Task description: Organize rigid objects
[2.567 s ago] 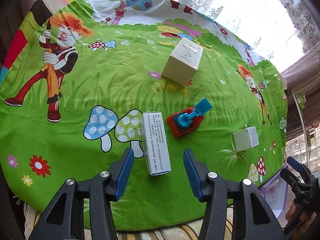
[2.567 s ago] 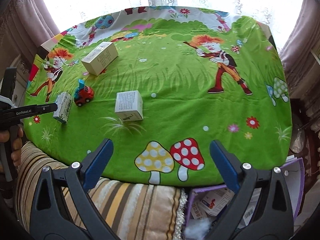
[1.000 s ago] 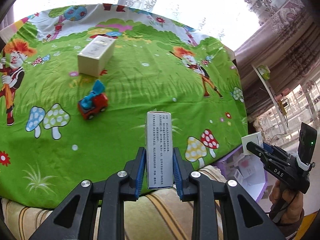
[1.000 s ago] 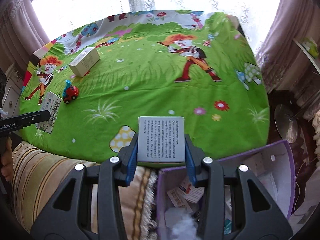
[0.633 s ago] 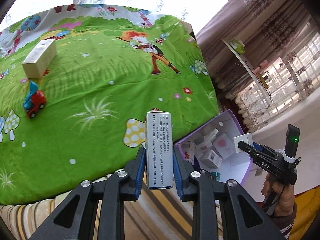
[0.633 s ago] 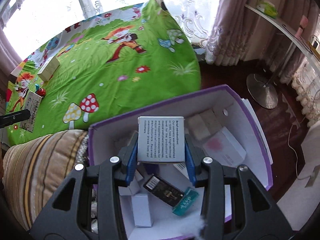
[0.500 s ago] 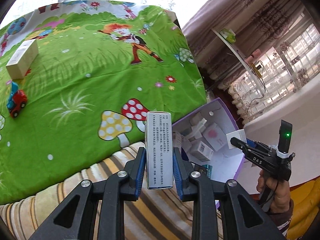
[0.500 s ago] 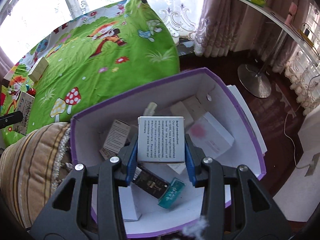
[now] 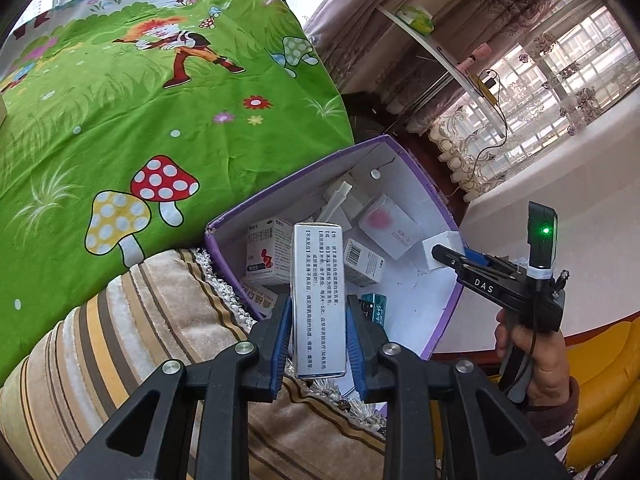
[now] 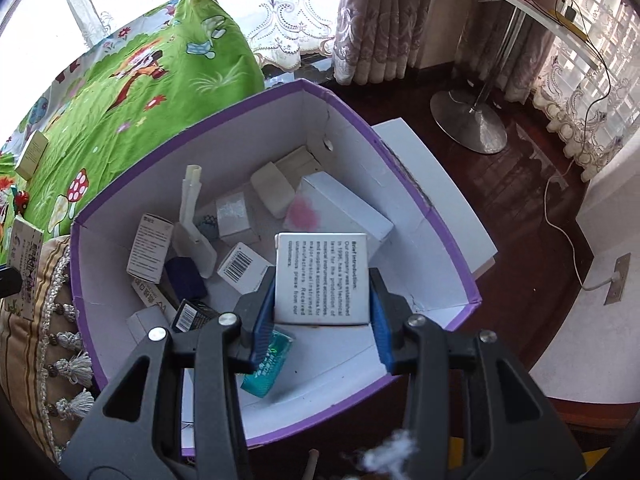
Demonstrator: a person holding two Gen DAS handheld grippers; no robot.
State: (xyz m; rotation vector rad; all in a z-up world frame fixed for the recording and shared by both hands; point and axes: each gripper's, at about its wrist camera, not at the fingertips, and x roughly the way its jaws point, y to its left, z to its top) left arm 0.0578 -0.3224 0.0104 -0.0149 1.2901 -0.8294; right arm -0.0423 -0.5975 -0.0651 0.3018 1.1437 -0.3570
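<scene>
I see a bed covered by a green cartoon sheet (image 9: 120,120) printed with mushrooms, flowers and a red-haired figure. At its far left edge in my right wrist view a pale box (image 10: 32,154) lies flat on the sheet, and nearer me along the same edge a small red toy (image 10: 22,200) sits on it, apart from the box. A striped cushion (image 9: 132,340) with a tasselled fringe lies against the bed's near edge. Beside the bed's right edge the dark wooden floor (image 10: 500,208) carries an open purple box (image 10: 420,192) and a round metal stand base (image 10: 468,122)
</scene>
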